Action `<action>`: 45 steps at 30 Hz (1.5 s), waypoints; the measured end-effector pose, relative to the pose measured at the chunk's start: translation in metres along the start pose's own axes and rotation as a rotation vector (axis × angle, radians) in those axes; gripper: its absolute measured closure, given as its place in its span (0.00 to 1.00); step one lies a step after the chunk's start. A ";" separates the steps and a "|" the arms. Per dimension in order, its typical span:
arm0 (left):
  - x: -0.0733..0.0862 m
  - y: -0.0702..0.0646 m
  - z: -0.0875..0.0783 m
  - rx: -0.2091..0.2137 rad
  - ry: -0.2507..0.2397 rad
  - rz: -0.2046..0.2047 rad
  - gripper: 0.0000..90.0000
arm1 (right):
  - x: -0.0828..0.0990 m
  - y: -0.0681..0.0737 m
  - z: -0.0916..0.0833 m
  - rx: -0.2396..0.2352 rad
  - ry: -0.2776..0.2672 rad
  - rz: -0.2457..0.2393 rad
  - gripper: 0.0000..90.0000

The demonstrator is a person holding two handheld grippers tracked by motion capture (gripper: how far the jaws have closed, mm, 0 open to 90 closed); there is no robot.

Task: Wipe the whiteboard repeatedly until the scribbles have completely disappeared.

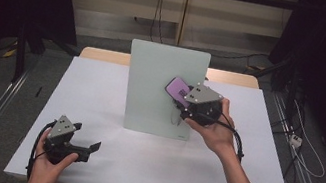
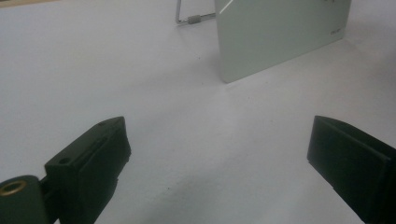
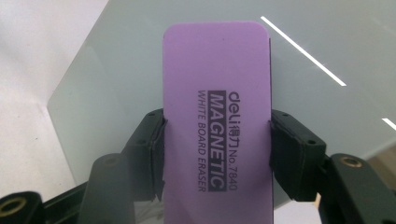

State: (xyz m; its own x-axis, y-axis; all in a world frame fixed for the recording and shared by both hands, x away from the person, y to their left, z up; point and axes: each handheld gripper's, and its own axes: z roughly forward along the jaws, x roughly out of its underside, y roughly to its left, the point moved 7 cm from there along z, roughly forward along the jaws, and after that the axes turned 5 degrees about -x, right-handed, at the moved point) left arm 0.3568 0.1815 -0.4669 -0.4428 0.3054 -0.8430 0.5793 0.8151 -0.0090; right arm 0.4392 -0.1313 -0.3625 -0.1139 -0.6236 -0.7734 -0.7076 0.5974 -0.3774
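Right tongs [image 3: 217,140] clamped across eraser [image 3: 217,93] mid-length, at board [image 1: 152,84] face. Eraser looks light, rigid-backed, magnetic; long edges give sure hold. Left tongs [image 2: 217,154] apart over table [image 2: 93,70].

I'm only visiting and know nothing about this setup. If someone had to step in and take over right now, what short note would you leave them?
Right gripper: shut on the purple whiteboard eraser, gripped by its long sides and held against the face of the pale glass board.
Left gripper: open, holding nothing, low over the white table near its front left.
The board stands upright in the middle of the table, propped by a wire stand behind it.
Done: eraser picked up and brought to the board.
Left: probably wiping the board, then setting the eraser down. I can't make out any marks on the board.
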 end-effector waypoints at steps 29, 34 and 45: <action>0.000 0.000 0.000 0.004 0.005 0.002 0.06 | -0.030 -0.021 -0.005 0.030 -0.022 0.006 0.47; 0.000 -0.001 0.001 0.003 0.003 0.001 0.06 | -0.030 -0.021 -0.004 0.046 -0.026 -0.004 0.47; 0.001 -0.001 0.002 0.008 0.011 0.004 0.06 | -0.012 0.002 0.007 -0.003 -0.008 -0.004 0.47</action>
State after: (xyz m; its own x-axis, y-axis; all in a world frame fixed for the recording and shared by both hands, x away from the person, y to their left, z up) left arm 0.3568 0.1799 -0.4684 -0.4478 0.3140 -0.8372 0.5868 0.8097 -0.0102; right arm 0.4441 -0.1192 -0.3578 -0.1055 -0.6218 -0.7761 -0.7101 0.5934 -0.3789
